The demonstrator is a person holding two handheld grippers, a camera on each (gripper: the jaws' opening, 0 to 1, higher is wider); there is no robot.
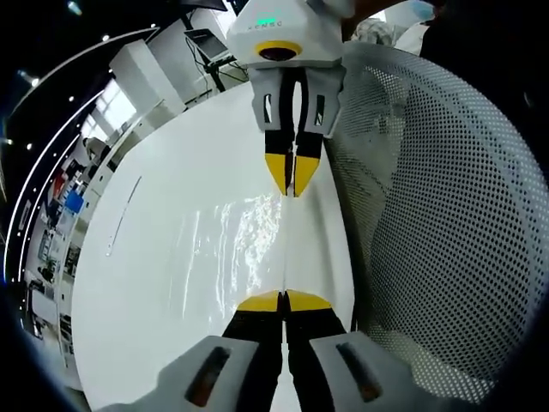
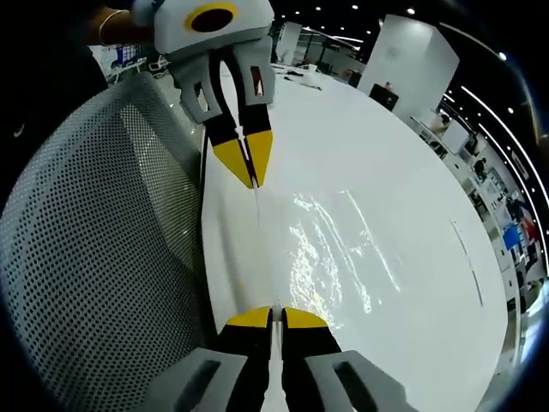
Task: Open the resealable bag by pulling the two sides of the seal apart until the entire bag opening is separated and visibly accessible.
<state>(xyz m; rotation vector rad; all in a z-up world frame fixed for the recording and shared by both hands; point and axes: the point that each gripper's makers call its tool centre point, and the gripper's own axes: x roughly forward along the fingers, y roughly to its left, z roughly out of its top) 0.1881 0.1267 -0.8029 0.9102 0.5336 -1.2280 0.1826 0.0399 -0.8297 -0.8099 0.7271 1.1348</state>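
Note:
A clear, glossy resealable bag (image 1: 230, 242) hangs stretched between the two grippers above the white table (image 1: 137, 292). Its top edge (image 1: 286, 249) runs as one thin taut line from jaw to jaw, and the two sides of the seal look pressed together. My left gripper (image 1: 283, 300) is shut on one end of that edge. My right gripper (image 1: 292, 184) faces it from the far side, shut on the other end. In the right gripper view the bag (image 2: 336, 249) glints over the table (image 2: 386, 146), with my right gripper (image 2: 274, 316) near and the left gripper (image 2: 250, 175) beyond.
A white perforated mesh chair back (image 1: 446, 215) stands close beside the table edge and both grippers, and also shows in the right gripper view (image 2: 94, 240). Shelves, desks and equipment line the far side of the room (image 1: 69, 206). A person's arm (image 2: 111, 21) shows behind the left gripper.

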